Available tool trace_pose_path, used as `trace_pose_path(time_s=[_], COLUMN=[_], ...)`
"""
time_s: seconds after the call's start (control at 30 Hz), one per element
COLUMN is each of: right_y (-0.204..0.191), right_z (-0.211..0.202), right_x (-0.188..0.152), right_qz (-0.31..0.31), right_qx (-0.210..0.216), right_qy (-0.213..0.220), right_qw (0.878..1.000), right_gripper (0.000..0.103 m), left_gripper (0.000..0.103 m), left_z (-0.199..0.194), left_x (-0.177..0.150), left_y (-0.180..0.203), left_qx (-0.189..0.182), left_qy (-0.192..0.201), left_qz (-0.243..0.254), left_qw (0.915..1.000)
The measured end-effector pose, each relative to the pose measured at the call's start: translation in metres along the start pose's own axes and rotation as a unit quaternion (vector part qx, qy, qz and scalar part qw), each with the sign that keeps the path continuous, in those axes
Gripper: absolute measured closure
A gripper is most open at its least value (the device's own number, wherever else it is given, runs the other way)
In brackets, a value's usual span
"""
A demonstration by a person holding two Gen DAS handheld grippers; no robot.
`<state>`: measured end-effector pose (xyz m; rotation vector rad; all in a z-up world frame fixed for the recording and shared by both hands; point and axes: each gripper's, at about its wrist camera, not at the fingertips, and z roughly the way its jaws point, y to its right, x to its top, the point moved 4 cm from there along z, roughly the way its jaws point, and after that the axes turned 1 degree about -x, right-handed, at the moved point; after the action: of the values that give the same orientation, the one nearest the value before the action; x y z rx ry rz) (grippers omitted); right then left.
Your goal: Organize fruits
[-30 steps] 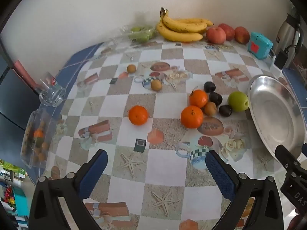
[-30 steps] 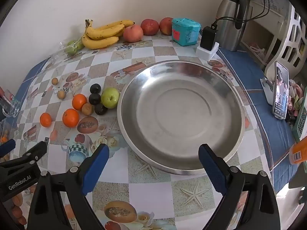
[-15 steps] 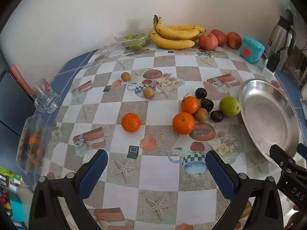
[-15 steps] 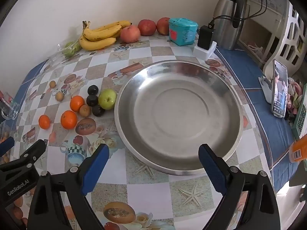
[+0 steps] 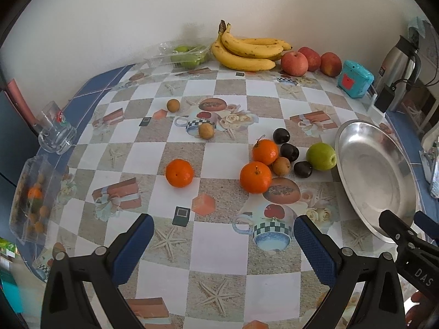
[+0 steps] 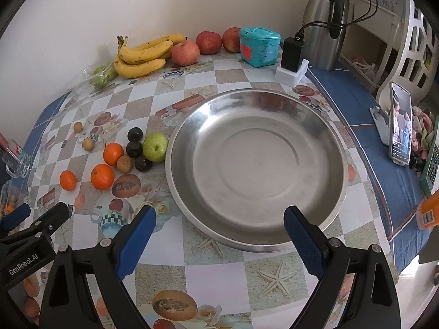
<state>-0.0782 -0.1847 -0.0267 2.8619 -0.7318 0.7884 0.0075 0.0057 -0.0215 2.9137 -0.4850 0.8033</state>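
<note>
A wide steel plate [image 6: 255,161] lies bare on the patterned table, also at the right edge of the left wrist view, plate [image 5: 376,181]. Left of it cluster a green apple [image 5: 321,156], dark plums [image 5: 289,152], small brown fruits and two oranges [image 5: 255,176]; a third orange [image 5: 179,172] sits apart. Bananas [image 5: 247,52] and red apples [image 5: 295,63] line the wall. My left gripper [image 5: 223,246] hangs open above the table's near side. My right gripper [image 6: 219,235] is open over the plate's near rim. Both are bare.
A teal box [image 6: 259,46], a charger block [image 6: 292,65] and a steel flask [image 6: 326,24] stand at the back right. A phone on a stand [image 6: 400,131] is at the right. A glass mug [image 5: 56,131] and a clear fruit container [image 5: 33,200] sit at the left edge.
The left gripper has pulled back and risen, so the fruit cluster sits lower and nearer the view's middle. The right gripper has shifted slightly. Both stay open; no fruit has moved.
</note>
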Motion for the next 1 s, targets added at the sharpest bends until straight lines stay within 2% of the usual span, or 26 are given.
trace_pose_path(time_s=[1.0], right_y=[-0.0009], right_z=[-0.0026], right_x=[0.0005], right_qz=[-0.005], right_qx=[0.004], right_qy=[0.001], right_qw=[1.000], right_gripper=[0.009], left_gripper=[0.000], left_z=[-0.0013], left_x=[0.0006], left_y=[0.0032], left_qx=[-0.001], left_qy=[0.001], left_qz=[0.005], left_qw=[1.0000])
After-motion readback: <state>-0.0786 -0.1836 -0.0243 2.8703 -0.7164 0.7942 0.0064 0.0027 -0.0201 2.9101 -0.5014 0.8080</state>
